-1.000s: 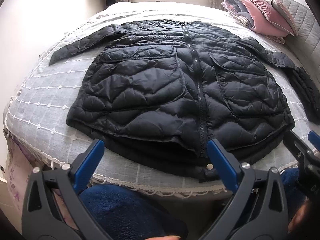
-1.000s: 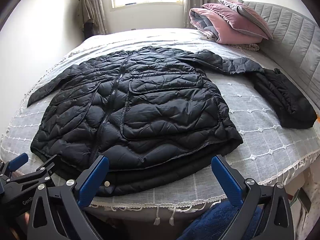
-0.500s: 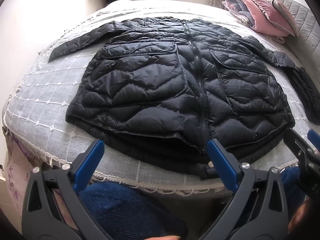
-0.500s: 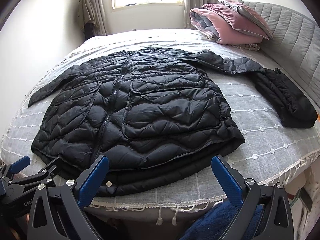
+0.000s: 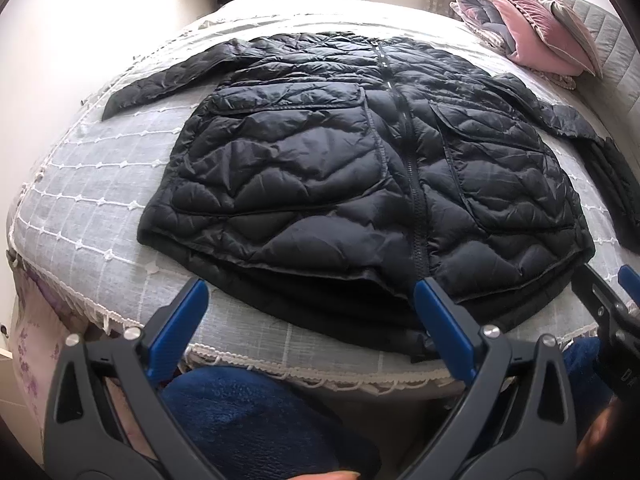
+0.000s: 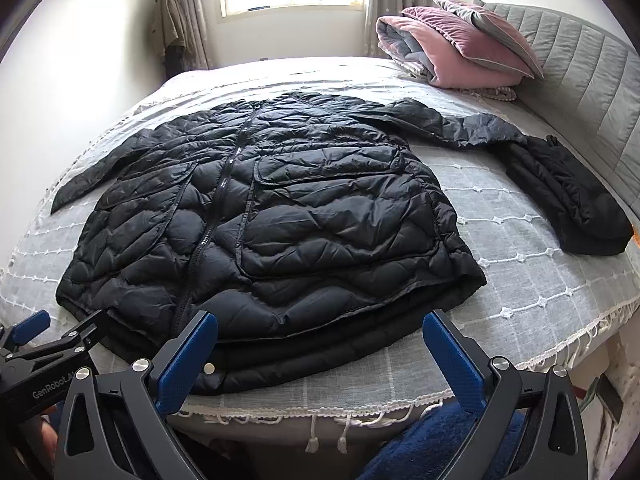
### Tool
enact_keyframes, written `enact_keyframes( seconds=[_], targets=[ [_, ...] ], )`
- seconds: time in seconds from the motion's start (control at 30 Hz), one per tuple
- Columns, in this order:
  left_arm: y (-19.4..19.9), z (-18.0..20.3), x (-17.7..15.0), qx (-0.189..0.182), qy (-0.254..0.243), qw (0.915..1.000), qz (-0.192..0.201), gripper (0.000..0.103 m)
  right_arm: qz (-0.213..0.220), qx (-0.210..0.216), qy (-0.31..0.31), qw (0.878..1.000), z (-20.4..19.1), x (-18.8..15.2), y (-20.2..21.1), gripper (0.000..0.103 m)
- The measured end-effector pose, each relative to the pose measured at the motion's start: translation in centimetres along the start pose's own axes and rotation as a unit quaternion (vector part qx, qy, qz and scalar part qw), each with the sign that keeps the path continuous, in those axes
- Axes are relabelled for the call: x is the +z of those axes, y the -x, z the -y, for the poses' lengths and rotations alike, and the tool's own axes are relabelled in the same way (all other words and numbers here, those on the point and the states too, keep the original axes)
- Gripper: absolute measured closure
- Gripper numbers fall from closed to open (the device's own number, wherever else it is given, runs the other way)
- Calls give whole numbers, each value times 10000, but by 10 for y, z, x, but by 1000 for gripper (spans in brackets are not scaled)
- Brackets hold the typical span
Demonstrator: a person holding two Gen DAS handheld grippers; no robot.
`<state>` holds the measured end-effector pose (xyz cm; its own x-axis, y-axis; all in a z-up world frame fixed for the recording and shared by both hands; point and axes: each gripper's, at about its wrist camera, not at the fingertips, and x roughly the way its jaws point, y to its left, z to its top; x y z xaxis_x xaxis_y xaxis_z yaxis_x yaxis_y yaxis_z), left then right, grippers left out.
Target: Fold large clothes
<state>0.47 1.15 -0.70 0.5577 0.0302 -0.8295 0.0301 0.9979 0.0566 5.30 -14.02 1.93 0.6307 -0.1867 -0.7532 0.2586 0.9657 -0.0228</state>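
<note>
We see the black quilted jacket (image 5: 360, 168) flat, zipped, mid-frame on the bed (image 5: 92, 208). Left gripper (image 5: 308, 312) and right gripper (image 6: 320, 340), both spread wide and empty, hover at its hem.

Grey-covered bed (image 6: 520, 292), black quilted jacket (image 6: 304, 216), folded pink quilt (image 6: 452, 52)

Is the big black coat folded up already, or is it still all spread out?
Spread out. The black coat lies flat on the bed, front zipped, with both sleeves stretched sideways.
</note>
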Motion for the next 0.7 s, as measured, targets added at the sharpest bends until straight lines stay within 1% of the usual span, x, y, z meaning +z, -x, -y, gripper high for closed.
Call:
enact_keyframes(
  seconds=[0.13,0.2,0.33,0.4,0.5,0.57,0.67,0.7],
  targets=[
    [3,3,1,28,-68,9999,77,1,5,39,40,10000,-3,1,1,0],
    [3,3,1,-49,-39,10000,50,1,21,8,71,10000,-3,1,2,0],
    [-1,3,3,-128,-68,9999,-20,1,-7,129,-11,9999,-1,1,-1,0],
    [-4,-1,6,-127,-79,9999,-65,1,-93,213,-24,9997,2,2,-6,0],
    [-12,-27,15,7,155,9999,-48,1,-151,212,-193,9995,17,7,-13,0],
    [-21,-48,22,91,337,9994,-58,1,-147,183,-504,9985,40,12,-20,0],
    [-39,-92,33,490,687,9964,-78,1,-355,159,-882,9953,77,17,-36,0],
    [-45,-102,35,536,764,9956,-113,1,-429,160,-964,9943,87,17,-41,0]
  ],
)
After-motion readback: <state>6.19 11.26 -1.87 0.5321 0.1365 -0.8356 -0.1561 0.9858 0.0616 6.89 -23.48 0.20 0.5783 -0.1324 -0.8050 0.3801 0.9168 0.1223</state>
